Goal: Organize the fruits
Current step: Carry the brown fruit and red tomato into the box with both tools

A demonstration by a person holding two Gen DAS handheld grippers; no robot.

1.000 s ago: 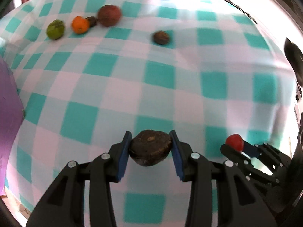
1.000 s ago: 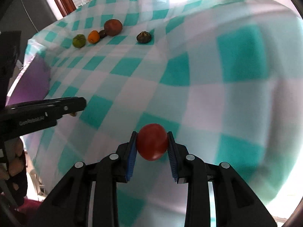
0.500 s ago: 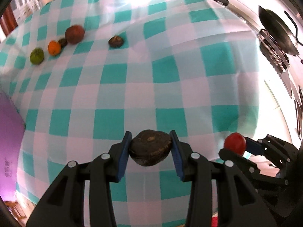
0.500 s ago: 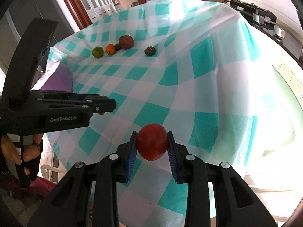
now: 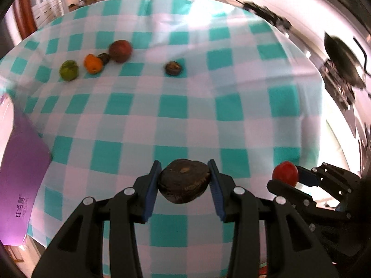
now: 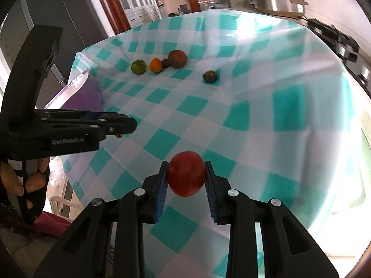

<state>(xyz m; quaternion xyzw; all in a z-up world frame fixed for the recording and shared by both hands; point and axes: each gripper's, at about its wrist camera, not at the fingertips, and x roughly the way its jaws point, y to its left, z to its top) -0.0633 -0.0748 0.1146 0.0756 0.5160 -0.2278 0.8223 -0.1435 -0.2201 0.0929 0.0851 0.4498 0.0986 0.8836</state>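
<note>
Checked tablecloth below; left hand-held gripper clamps dark fruit; right hand-held gripper clamps red fruit.

Right gripper clamped a red fruit above the teal-checked cloth. Left gripper at frame left, side-on, hand on its handle. Far end: green, orange, small dark, big red-brown fruits in a row; another dark fruit apart.

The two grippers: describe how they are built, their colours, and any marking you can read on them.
Both the left gripper and right gripper have black plastic linkage arms with silver rivets and ribbed blue pads. In the right wrist view, the left gripper's side reads "GenRobot.AI" in pale letters.
</note>
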